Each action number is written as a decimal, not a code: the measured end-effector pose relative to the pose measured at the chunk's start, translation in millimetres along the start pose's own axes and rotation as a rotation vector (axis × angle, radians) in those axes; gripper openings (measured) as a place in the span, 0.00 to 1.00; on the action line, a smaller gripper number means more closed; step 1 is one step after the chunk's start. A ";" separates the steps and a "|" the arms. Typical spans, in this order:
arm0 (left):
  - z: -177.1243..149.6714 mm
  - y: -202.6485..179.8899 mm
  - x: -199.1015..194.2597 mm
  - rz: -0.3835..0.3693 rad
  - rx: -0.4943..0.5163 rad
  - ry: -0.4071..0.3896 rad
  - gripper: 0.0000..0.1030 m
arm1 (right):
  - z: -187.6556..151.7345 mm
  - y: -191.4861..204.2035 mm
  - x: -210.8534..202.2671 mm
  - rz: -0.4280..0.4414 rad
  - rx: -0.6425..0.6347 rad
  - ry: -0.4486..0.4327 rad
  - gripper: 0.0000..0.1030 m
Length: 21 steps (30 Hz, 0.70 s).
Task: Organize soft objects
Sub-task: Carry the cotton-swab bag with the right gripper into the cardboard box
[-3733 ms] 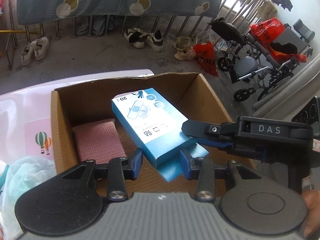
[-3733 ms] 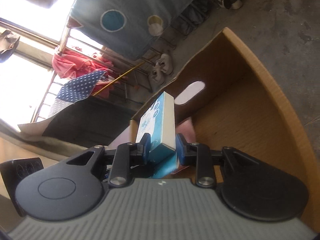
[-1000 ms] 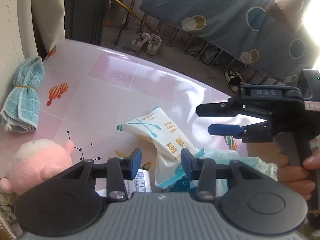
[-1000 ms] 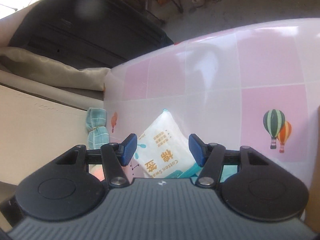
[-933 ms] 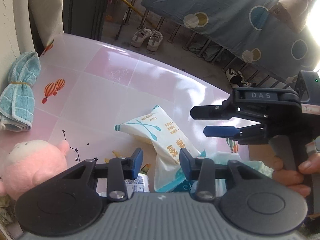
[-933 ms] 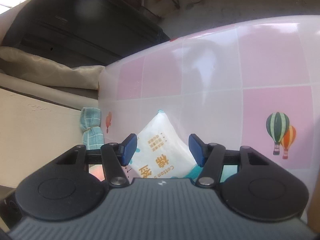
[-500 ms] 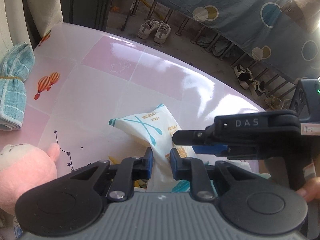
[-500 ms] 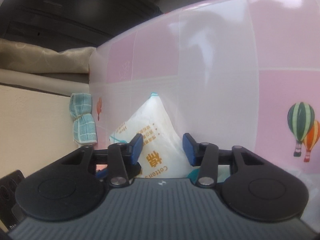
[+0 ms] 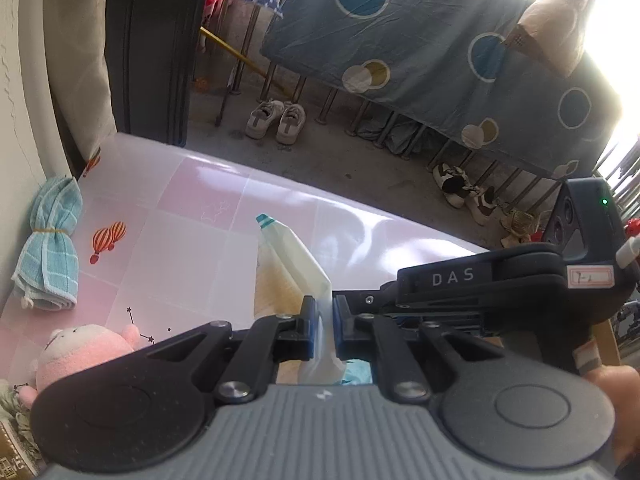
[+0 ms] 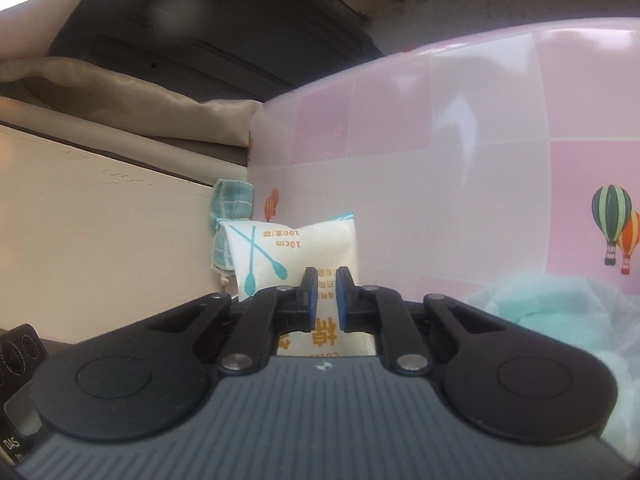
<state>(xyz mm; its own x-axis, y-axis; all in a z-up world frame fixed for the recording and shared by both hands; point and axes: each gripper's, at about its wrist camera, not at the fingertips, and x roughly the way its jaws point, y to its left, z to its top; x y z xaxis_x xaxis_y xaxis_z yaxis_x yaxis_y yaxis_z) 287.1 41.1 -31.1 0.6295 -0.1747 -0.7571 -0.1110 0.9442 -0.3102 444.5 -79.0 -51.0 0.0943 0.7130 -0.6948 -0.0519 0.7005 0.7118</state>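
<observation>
Swabs pack [image 10: 296, 248] is looking light, soft and crinkly; left gripper [image 9: 325, 325] and right gripper [image 10: 326, 300] are both pinching it, best near its sealed edges.

Cotton-swab pack [image 10: 296, 248] between pinched fingers [image 10: 310, 300]
</observation>
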 end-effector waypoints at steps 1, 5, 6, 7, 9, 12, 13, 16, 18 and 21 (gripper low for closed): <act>-0.3 -5.7 -7.1 -0.004 0.010 -0.009 0.09 | -3.0 1.6 -10.3 0.008 0.001 -0.013 0.08; -4.3 -29.3 -32.0 -0.038 0.041 -0.034 0.08 | -17.5 3.2 -52.0 0.048 0.021 -0.070 0.08; -5.8 -37.6 -38.6 -0.054 0.050 -0.038 0.08 | -22.1 2.8 -64.6 0.061 0.024 -0.088 0.08; -6.6 -44.6 -43.3 -0.067 0.056 -0.041 0.07 | -27.1 2.3 -77.2 0.075 0.028 -0.106 0.08; -9.5 -63.2 -51.8 -0.098 0.073 -0.046 0.07 | -38.6 2.3 -103.4 0.089 0.024 -0.153 0.08; -14.3 -95.3 -59.3 -0.156 0.108 -0.039 0.07 | -56.7 -7.3 -153.0 0.102 0.036 -0.241 0.09; -16.4 -107.5 -59.8 -0.175 0.122 -0.033 0.07 | -64.1 -12.7 -172.9 0.102 0.040 -0.276 0.09; -23.7 -144.5 -55.3 -0.229 0.164 -0.007 0.07 | -91.0 -31.3 -235.6 0.090 0.047 -0.384 0.10; -29.6 -170.4 -48.5 -0.262 0.184 0.013 0.07 | -112.5 -48.9 -276.5 0.078 0.061 -0.459 0.10; -38.7 -207.3 -30.4 -0.300 0.207 0.050 0.07 | -145.6 -83.3 -336.7 0.057 0.101 -0.573 0.11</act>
<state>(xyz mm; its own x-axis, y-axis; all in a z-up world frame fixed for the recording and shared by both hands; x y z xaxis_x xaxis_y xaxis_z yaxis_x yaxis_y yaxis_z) 261.2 -160.1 34.0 0.5715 -0.4609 -0.6789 0.2338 0.8845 -0.4036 272.3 -372.9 108.7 0.6185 0.5989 -0.5087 0.0198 0.6353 0.7720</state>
